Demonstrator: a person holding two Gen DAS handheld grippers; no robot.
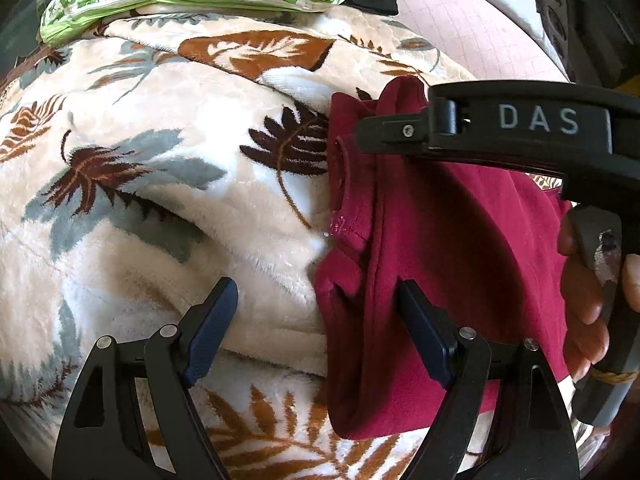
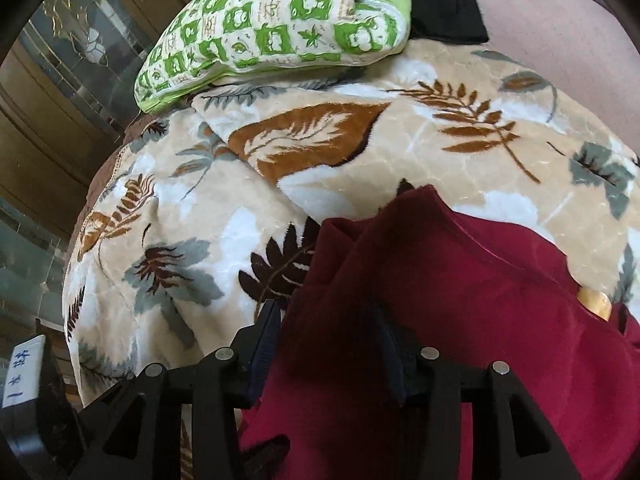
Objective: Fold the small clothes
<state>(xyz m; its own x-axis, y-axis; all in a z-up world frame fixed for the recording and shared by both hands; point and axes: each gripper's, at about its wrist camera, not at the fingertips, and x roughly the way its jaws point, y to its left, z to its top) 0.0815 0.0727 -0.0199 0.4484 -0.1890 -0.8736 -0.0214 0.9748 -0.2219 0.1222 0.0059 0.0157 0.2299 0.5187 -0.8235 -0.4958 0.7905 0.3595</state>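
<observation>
A dark red small garment [image 1: 452, 240] lies on a cream blanket with a leaf print [image 1: 160, 208]. In the left wrist view my left gripper [image 1: 316, 320] is open; its right finger [image 1: 424, 336] rests against the garment's left part and its left finger [image 1: 212, 328] is over bare blanket. The right gripper's body [image 1: 500, 128] reaches in from the right above the garment, held by a hand [image 1: 588, 292]. In the right wrist view my right gripper [image 2: 328, 344] is open with a fold of the red garment [image 2: 460, 300] bunched between its fingers.
A green and white patterned pillow [image 2: 280, 28] lies at the far end of the blanket [image 2: 360, 152], with a black cloth [image 2: 444, 0] beside it. A pink sheet [image 1: 460, 32] shows at the far right. Wood and glass furniture [image 2: 60, 80] stands on the left.
</observation>
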